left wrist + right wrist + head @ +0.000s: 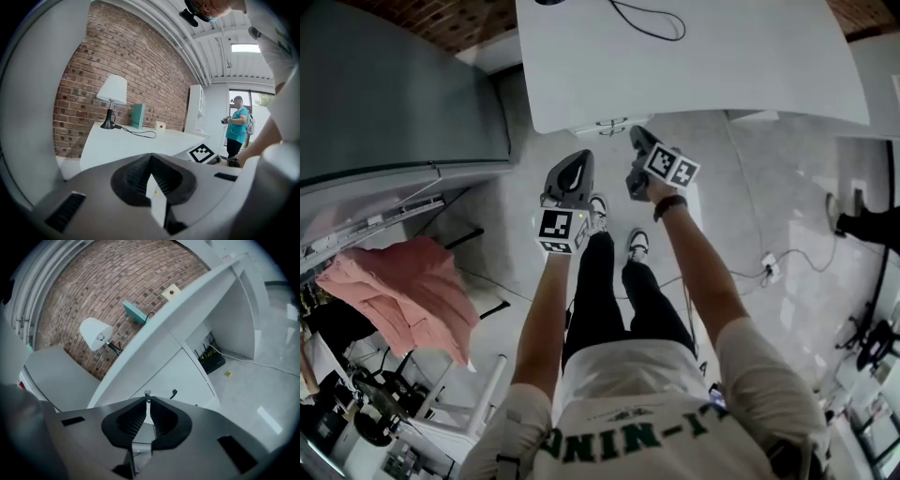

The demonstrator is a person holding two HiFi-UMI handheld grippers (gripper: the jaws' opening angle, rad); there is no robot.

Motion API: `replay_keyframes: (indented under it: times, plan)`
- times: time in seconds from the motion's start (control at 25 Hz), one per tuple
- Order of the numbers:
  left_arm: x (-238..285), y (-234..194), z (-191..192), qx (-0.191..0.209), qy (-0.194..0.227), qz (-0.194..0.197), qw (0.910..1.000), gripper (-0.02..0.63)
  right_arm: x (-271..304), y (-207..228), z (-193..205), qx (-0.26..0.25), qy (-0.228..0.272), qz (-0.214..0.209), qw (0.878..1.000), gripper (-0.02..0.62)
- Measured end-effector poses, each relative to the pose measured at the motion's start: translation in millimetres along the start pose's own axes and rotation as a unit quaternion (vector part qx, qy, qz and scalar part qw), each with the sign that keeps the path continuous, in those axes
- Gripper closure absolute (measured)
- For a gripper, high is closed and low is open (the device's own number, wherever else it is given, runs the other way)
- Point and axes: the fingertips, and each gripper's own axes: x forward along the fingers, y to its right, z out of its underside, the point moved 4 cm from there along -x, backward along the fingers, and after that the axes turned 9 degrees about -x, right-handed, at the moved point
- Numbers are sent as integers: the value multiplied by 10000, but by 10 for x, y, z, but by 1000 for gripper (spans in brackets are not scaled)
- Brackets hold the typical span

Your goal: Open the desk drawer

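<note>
Evidently the left tongs (151, 163) and right tongs (148, 400), clenched empty, point toward the drawer (187, 376) ahead, ready for its handle (174, 393).

In the head view the counter (703, 66) runs off the top edge and covers nearly all of the drawer cabinet (609, 125) under it. In the right gripper view the drawer handle (174, 393) is small and dim, its lower end hidden behind the right gripper (147, 398).
</note>
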Motion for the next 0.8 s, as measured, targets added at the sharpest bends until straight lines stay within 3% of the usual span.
replay_keyframes:
  times: [0.12,0.4,0.6,0.8]
  plan:
    - [148,-66,76,-103,8,57,9999,612,222,152,35,478,63,-13,9988,586]
    - [340,-183,211,-181,4,137,9997,612,628,485,182,1658,320,-43,9856,438]
    - [347,-243,291,-242,34,115,9996,612,847,669,301,2445,769,-183,9664,436]
    - [355,-266,355,-221,56,92,9997,612,968,641,267,2729,1120,-555,9539,437]
